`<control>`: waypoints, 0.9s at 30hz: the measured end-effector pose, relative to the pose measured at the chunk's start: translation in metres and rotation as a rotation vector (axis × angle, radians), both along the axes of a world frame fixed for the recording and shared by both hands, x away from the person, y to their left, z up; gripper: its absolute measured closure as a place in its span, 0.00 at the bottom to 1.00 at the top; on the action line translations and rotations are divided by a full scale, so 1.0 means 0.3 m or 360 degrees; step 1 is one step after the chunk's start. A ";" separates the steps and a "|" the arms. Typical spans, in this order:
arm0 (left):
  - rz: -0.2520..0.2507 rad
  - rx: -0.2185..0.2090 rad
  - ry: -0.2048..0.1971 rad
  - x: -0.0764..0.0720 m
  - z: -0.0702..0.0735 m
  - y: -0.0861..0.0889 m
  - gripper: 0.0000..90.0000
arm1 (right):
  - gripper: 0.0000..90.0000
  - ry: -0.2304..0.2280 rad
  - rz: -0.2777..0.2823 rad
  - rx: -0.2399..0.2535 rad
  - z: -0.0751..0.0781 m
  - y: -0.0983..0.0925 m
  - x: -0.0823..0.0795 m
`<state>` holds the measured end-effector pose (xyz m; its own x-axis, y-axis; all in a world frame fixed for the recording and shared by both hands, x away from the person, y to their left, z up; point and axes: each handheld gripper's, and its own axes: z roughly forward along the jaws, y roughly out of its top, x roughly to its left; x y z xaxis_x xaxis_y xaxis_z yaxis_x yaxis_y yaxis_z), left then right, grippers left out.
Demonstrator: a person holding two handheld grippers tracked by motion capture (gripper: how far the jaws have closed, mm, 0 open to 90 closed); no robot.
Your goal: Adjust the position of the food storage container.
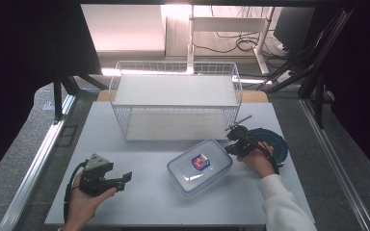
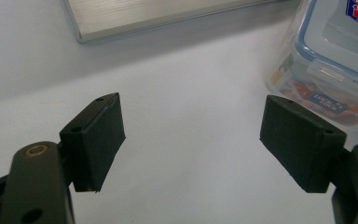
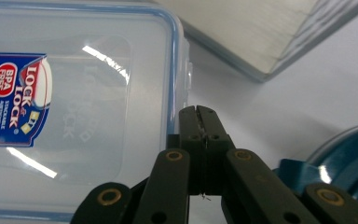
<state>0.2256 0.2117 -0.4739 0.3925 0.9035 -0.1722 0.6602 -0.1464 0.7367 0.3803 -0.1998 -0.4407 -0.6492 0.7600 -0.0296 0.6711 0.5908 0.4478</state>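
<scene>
The clear container [image 1: 200, 166] lies on the white table [image 1: 144, 192], in front of the wire basket [image 1: 175, 98], with its lid on. The right gripper [image 1: 236, 139] has its jaws pressed together with nothing between them, and its tips stand at the lid's edge clip [image 3: 186, 79], so probably the work on the latches is in progress and not finished. The left gripper [image 1: 120, 179] rests wide open and empty, well apart from the container. The container's long axis runs diagonally, from near-left to far-right.
</scene>
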 end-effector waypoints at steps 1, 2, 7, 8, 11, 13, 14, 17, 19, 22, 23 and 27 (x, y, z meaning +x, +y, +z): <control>-0.0001 0.0001 0.0001 0.000 0.000 -0.001 0.24 | 0.99 0.0000 0.0000 0.0000 0.000 0.000 0.000; -0.0003 0.0003 0.0002 0.001 -0.001 -0.001 0.24 | 0.99 0.0017 0.0022 0.0008 0.000 0.011 -0.011; 0.0002 0.0006 0.0012 0.005 -0.008 0.004 0.24 | 0.99 0.0027 0.0083 0.0019 -0.004 0.055 -0.053; 0.0002 0.0006 0.0012 0.005 -0.008 0.004 0.24 | 0.99 0.0027 0.0083 0.0019 -0.004 0.055 -0.053; -0.0005 -0.0008 0.0016 0.005 -0.009 0.006 0.24 | 0.99 0.0038 0.0088 0.0049 -0.007 0.069 -0.071; -0.0009 -0.0007 0.0014 0.004 -0.008 0.005 0.24 | 0.99 0.0049 0.0099 0.0070 -0.009 0.073 -0.077; -0.0009 -0.0007 0.0014 0.004 -0.008 0.005 0.24 | 0.99 0.0049 0.0099 0.0070 -0.009 0.073 -0.077; -0.0009 -0.0006 0.0015 0.005 -0.009 0.006 0.24 | 0.99 0.0069 0.0133 0.0089 -0.011 0.094 -0.095; -0.0008 -0.0007 0.0015 0.005 -0.009 0.007 0.24 | 0.99 0.0080 0.0153 0.0100 -0.013 0.106 -0.105; -0.0013 -0.0011 0.0012 0.004 -0.008 0.008 0.24 | 0.99 0.0094 0.0183 0.0117 -0.015 0.123 -0.118; -0.0016 -0.0012 0.0011 0.004 -0.008 0.008 0.24 | 0.99 0.0091 0.0193 0.0117 -0.016 0.128 -0.122; -0.0021 -0.0011 0.0006 0.003 -0.008 0.006 0.24 | 0.99 0.0087 0.0203 0.0127 -0.018 0.141 -0.132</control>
